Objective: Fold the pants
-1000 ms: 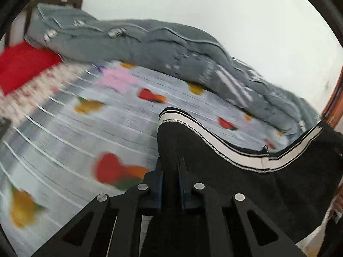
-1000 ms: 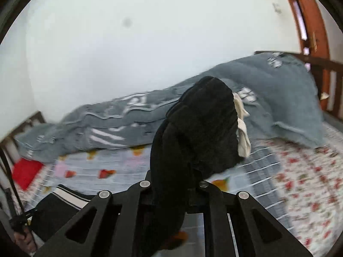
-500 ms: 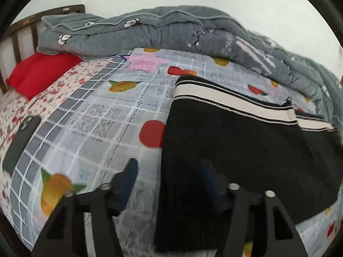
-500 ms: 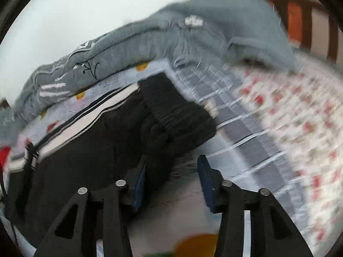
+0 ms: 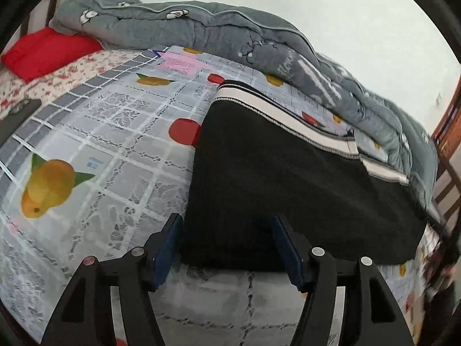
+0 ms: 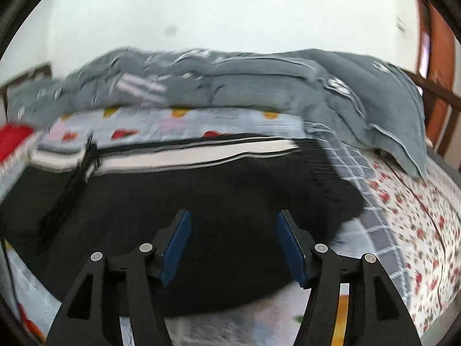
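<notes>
I see the black pants [image 5: 288, 190] lying flat on the fruit-print bedsheet [image 5: 95, 132], their white-striped side running along below the grey quilt [image 5: 219, 34]. My left gripper [image 5: 227, 240] has just been opening; its jaws stand apart over the near edge of the pants, pads off the cloth. My right gripper [image 6: 233, 238] has also just been opening, jaws apart above the dark fabric [image 6: 201, 196], gripping nothing.
</notes>
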The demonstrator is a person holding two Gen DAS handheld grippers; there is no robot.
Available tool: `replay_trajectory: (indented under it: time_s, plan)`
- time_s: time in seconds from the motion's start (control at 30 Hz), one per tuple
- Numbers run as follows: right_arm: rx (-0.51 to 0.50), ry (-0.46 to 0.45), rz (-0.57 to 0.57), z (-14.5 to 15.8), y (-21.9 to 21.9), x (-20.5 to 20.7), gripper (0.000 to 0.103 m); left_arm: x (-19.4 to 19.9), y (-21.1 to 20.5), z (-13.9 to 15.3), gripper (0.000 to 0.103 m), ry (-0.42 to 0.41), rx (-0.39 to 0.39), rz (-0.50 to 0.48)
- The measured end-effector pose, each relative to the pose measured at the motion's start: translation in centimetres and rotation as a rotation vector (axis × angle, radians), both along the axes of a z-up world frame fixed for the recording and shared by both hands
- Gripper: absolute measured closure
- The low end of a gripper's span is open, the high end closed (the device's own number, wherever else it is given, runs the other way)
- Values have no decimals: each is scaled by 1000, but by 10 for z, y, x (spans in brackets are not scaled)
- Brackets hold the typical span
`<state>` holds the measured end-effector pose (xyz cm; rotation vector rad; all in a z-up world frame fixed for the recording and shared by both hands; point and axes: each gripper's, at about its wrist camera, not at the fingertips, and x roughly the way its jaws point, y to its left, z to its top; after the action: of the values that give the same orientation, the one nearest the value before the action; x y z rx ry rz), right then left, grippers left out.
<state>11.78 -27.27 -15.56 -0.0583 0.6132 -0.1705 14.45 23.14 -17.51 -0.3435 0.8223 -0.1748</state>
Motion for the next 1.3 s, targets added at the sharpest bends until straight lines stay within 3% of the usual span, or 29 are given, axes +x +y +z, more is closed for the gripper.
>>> replay_trajectory:
  time_s: [0.17, 0.33, 0.47, 0.53, 0.6, 0.67, 0.73, 0.83, 0.9, 1.0, 1.17, 1.3]
  plan:
    - [73, 145, -25, -46, 11, 34, 42, 18, 6, -2, 41, 5, -99, 24]
    - [64, 108, -17, -50, 12, 29, 39, 35, 2, -7, 41, 25, -106, 19]
    - [65, 85, -10, -54, 13, 26, 38, 17, -2, -9, 42, 2, -93, 8]
    - [66, 82, -12, -55, 13, 28, 38, 4, 1, -9, 41, -5, -117, 3]
    - [62, 78, -12, -55, 14, 31, 38, -11, 4, -11, 41, -10, -193, -1]
    - [61, 77, -13, -55, 15, 30, 38, -13, 5, -12, 39, -13, -231, 10]
    - [55, 75, -12, -56, 15, 29, 37, -4, 1, -12, 27, -14, -247, 2]
    - [54, 76, -7, -56, 14, 31, 36, 17, -13, -7, 16, -11, -212, 13]
    - [48, 76, -7, -56, 13, 31, 36, 23, -21, -8, 15, -21, -179, 29]
    - [46, 75, -6, -56, 14, 32, 36, 19, -24, -8, 15, -30, -158, 44]
    - [45, 67, -14, -56, 15, 32, 36, -13, -20, -7, 20, -39, -246, 61]
    - [45, 67, -15, -56, 15, 32, 36, -7, -19, -11, 39, -52, -219, 117]
